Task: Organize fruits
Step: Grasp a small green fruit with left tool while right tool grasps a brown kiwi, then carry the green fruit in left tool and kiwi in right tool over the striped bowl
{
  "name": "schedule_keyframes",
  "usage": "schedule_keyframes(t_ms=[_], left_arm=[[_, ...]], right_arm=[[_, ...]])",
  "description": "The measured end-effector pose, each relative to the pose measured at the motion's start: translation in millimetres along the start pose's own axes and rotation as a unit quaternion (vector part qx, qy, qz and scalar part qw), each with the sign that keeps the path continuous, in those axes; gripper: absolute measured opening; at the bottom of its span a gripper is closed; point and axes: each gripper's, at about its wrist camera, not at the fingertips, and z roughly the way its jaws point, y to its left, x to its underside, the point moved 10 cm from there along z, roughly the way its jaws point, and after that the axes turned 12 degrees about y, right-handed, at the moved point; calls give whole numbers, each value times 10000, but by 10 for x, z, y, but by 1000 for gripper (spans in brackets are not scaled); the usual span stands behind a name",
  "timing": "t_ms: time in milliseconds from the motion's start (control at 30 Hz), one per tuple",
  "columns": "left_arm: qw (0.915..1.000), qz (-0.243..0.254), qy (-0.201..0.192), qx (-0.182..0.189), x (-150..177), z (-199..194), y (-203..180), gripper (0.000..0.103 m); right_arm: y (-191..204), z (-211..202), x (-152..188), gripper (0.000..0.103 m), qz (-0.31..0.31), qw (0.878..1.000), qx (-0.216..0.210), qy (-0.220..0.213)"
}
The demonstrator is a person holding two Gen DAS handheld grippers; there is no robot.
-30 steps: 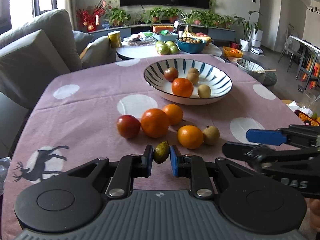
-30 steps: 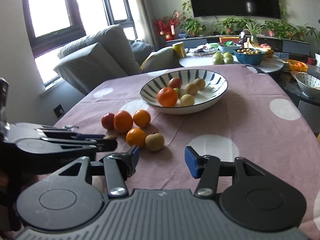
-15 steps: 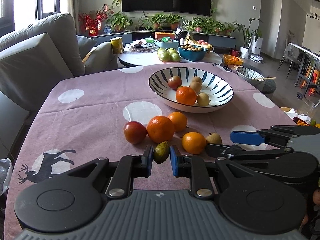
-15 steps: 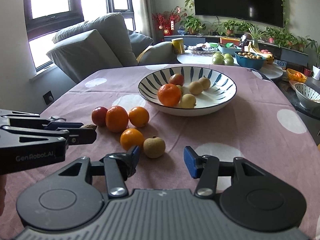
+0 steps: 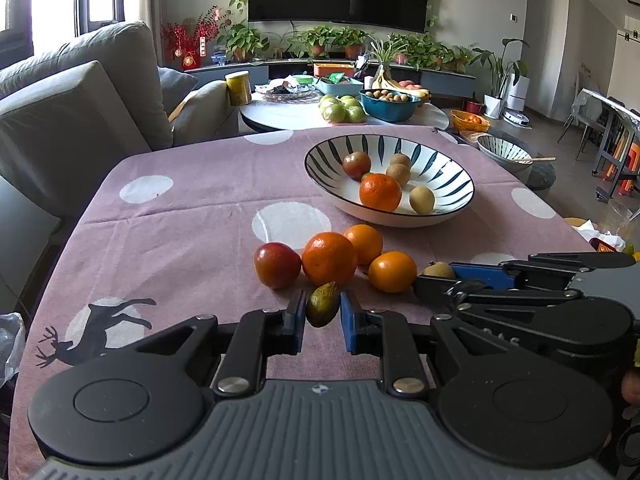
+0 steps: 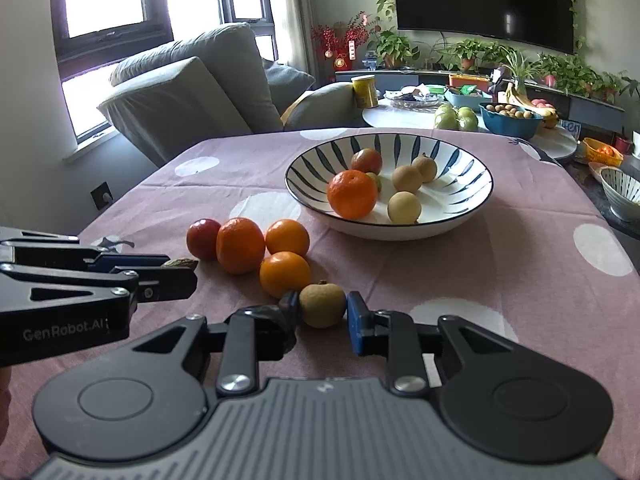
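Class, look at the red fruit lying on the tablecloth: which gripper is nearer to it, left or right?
Left. The left gripper, shut on a small green fruit, sits just in front of the red fruit. The right gripper grips a brown fruit beyond the oranges.

From my left wrist view, the right gripper (image 5: 436, 280) covers most of the tan fruit (image 5: 439, 269). In the striped bowl (image 6: 460, 216), a small green fruit (image 6: 375, 181) sits mostly behind the orange (image 6: 352, 194). The surface (image 5: 180, 220) is cut off near me.

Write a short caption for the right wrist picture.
Right gripper shut on a small brown fruit, beside oranges and a striped bowl.
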Motion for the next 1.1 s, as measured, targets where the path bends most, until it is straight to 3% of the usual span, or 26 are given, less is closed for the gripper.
schedule_keyframes(t_ms=[633,1100], left_arm=[[9996,185,-198,21,-252,-147,-244,18],[9981,529,-310,-18,-582,6,-534,18]], right_arm=[[-183,-418,-182,0,412,9973,-166,-583],[-409,-426,-339,0,581,9953,-215,-751]])
